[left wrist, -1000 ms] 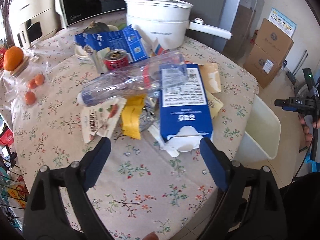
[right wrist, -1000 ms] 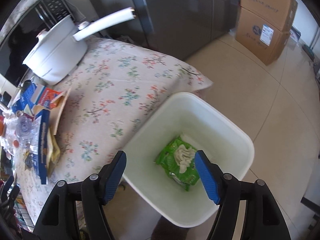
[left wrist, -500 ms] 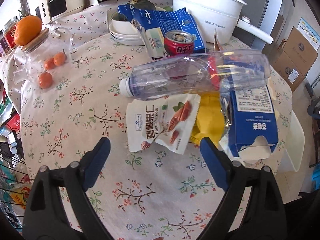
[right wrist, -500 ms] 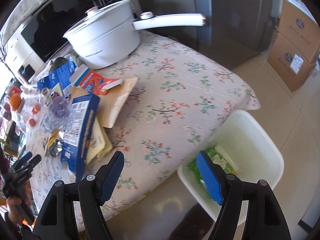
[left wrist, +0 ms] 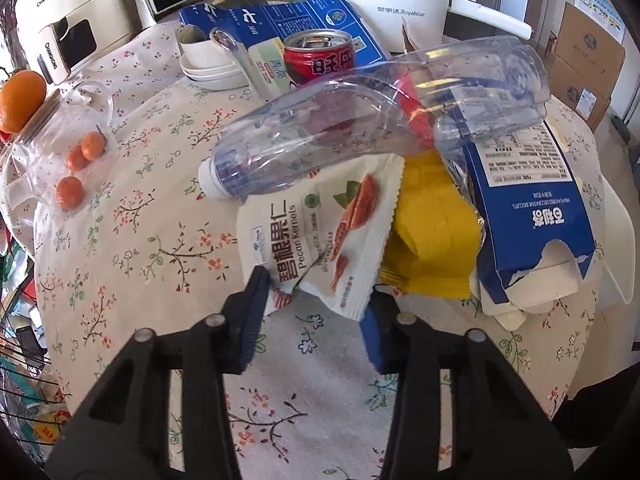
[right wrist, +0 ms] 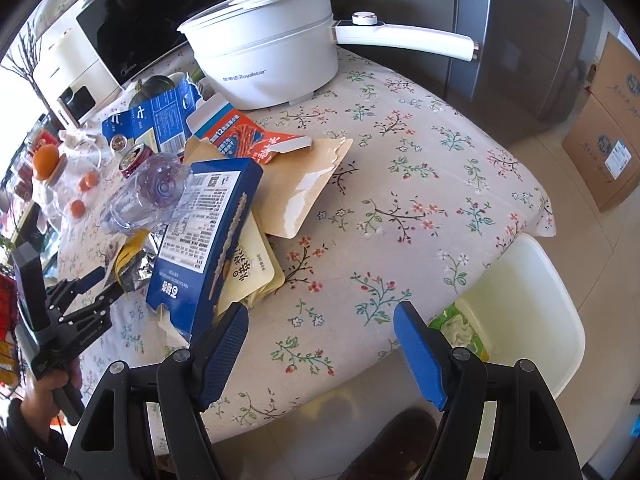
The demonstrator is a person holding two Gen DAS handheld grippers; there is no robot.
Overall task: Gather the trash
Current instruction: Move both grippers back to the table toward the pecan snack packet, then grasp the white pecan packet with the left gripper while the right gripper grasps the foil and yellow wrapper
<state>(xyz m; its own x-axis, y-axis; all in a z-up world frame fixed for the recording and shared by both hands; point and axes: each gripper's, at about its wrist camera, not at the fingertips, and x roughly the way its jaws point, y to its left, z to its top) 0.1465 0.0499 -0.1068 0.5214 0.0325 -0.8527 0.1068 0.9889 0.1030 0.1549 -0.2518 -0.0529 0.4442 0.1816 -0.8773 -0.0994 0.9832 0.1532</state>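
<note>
Between the closing jaws of the left gripper [left wrist: 316, 300], near edge of a white nut packet [left wrist: 320, 236], lower corners just inside the blue pads, pads probably not yet pressing; flat and limp on the tablecloth [left wrist: 132, 248], so taken by its free edge, not from above

Just beyond the tips, on top of the packet's far end: a clear empty bottle [left wrist: 360, 128], lying on its side, cap toward the left; likely to roll or drag when the packet is lifted

Beside the right fingertip: a crumpled yellow wrapper [left wrist: 432, 240], partly under the packet, and past it a torn blue box [left wrist: 524, 216] with its open flap facing the tool; both touching or overlapping, so easily pulled along

Farther ahead: red can [left wrist: 320, 58], another blue carton [left wrist: 272, 20], stacked white bowls [left wrist: 208, 68], white pot [left wrist: 380, 0]; off to the left a glass jar [left wrist: 60, 148] with small oranges, well apart, not trash

Right gripper [right wrist: 320, 340]: spread wide, nothing between the pads, hanging over the table edge, close to the same blue box on its left

Below and right of those tips: the white bin [right wrist: 532, 300] on the floor, a green wrapper [right wrist: 452, 320] inside, tucked close to the table so a short carry suffices
</note>
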